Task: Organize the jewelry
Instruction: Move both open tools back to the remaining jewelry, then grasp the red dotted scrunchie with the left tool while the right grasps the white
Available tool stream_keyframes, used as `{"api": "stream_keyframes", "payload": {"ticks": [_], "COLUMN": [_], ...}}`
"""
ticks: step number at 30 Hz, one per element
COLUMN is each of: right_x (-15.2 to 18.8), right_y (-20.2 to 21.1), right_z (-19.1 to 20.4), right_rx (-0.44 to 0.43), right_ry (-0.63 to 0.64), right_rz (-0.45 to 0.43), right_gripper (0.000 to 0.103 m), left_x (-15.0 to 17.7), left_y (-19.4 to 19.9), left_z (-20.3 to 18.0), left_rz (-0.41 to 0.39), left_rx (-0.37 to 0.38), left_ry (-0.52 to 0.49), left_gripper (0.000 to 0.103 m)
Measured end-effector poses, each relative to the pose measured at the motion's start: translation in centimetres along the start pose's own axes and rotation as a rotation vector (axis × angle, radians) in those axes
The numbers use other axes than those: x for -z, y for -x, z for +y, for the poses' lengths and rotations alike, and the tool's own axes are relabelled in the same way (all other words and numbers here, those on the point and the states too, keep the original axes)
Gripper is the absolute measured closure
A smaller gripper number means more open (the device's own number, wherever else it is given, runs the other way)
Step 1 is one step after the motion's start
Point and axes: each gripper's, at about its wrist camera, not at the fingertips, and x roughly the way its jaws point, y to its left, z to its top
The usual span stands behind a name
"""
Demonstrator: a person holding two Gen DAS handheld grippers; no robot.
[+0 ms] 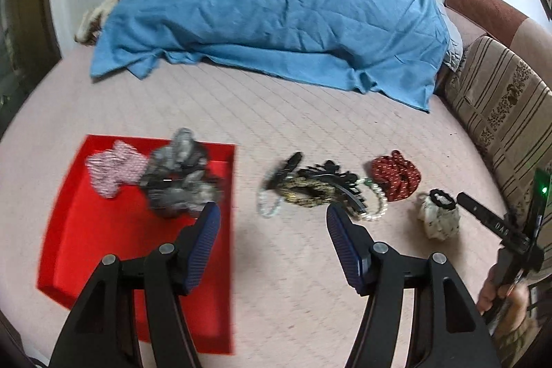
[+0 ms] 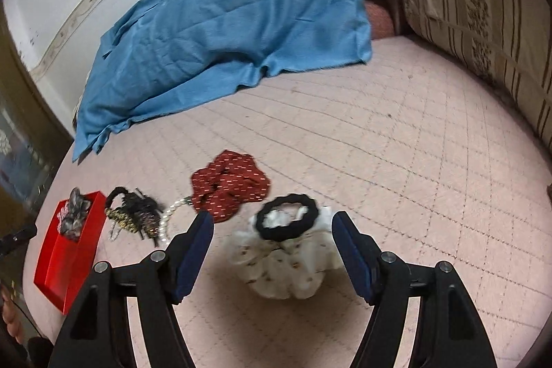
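A red tray (image 1: 103, 250) lies at the left and holds a pink-white scrunchie (image 1: 114, 169) and grey scrunchies (image 1: 179, 175). My left gripper (image 1: 272, 212) hangs open over the tray's right edge, with nothing between its pads. Ahead of it sits a pile of black clips and leopard bands (image 1: 310, 187) with pearl bracelets (image 1: 374, 206). Further right are a red dotted scrunchie (image 1: 396, 178) and a white scrunchie (image 1: 438, 219). My right gripper (image 2: 272, 223) is open around the white scrunchie (image 2: 286, 268), which carries a black hair tie (image 2: 288, 219). The pads do not press on it.
A pink quilted mattress (image 2: 396, 143) carries everything. A blue cloth (image 1: 269, 12) covers a heap at the back. A striped cushion (image 1: 500, 99) borders the right side. A hand (image 1: 500, 295) holds the right gripper's handle at the right edge of the left wrist view.
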Motion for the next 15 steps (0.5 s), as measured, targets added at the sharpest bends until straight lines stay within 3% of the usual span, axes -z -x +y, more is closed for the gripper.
{"api": "stream_keyframes", "payload": {"ticks": [8,15], "right_x": [-1.0,0.3], "right_y": [0.8,-0.2], "right_z": [-3.5,-4.7], "right_rx": [-0.044,-0.109], "right_ry": [-0.143,-0.219], "right_rz": [-0.014,0.075], "right_gripper": [0.027,0.027], "left_x": [-2.8,-4.1], "left_y": [-4.2,-9.2], "left_z": [-6.2,-12.5], "left_rz": [0.062,0.136], "left_rx": [0.063,0.107], "left_ry": [-0.048,-0.118], "left_gripper": [0.040,0.040]}}
